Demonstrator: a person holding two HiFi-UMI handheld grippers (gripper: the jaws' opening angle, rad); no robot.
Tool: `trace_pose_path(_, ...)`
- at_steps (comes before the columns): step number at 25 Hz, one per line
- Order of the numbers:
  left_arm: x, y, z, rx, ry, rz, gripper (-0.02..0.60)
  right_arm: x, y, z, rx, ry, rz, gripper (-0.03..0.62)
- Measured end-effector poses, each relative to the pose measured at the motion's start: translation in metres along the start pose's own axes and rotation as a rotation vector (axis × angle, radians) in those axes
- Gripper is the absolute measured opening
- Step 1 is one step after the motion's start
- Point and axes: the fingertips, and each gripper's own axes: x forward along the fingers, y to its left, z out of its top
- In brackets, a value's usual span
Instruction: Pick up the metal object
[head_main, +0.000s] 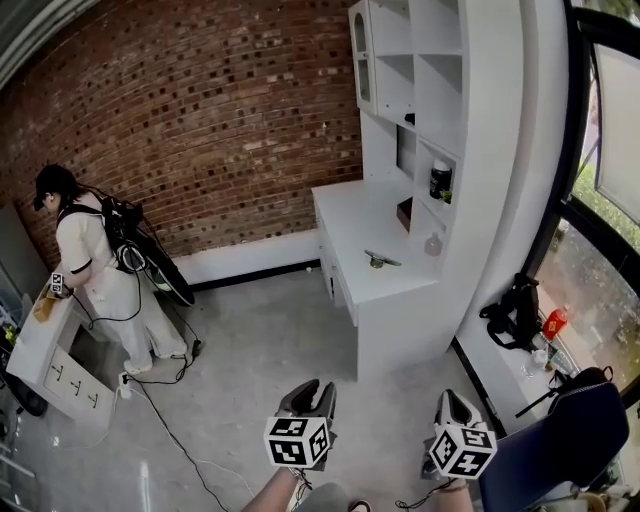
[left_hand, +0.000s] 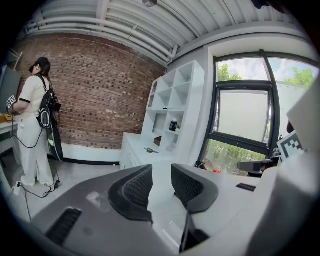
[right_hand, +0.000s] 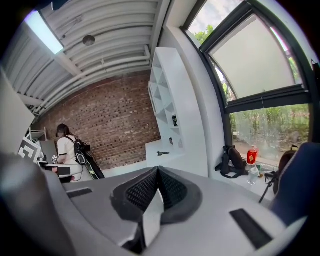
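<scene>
Looking down through the head view, I see the left gripper (head_main: 310, 388) and the right gripper (head_main: 452, 400) low over the grey floor (head_main: 250, 350). Both are well apart from the white desk (head_main: 350, 215), where the metal object (head_main: 381, 260) lies near the front edge. That view does not give me the jaws plainly. The left gripper view does: its jaws stand apart with only air between them, and the metal object (left_hand: 150, 150) is small on the desk far beyond. In the right gripper view the jaws are pressed together at the tips, holding nothing.

Only the head view shows the desk top. A brown box (head_main: 404, 213) and a clear bottle (head_main: 433, 243) sit at the foot of the shelf unit (head_main: 420, 60), with a dark jar (head_main: 440, 180) in a compartment above. The right gripper view shows the window ledge better, with a black bag (right_hand: 231, 161) and a red bottle (right_hand: 252, 155).

A person (head_main: 95, 270) stands at another desk by the brick wall (head_main: 220, 120), far left. A blue chair (head_main: 560, 440) is just beside my right gripper. Open floor lies between the grippers and the desk.
</scene>
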Motion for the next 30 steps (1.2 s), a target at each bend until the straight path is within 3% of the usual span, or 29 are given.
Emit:
trace_pose_path(11, 0.080, 0.033, 0.016, -0.006, 0.026, -0.038, 0.104, 0.073, 0.003, 0.013, -0.007, 0.029, -0.028, 0.000)
trace_pose_path(19, 0.149, 0.084, 0.066, 0.012, 0.019, -0.078, 0.104, 0.146, 0.027, 0.056, -0.008, -0.009, -0.069, 0.000)
trace_pose_path(30, 0.228, 0.144, 0.108, 0.041, 0.038, -0.136, 0.104, 0.228, 0.047, 0.078, 0.028, -0.008, -0.140, 0.000)
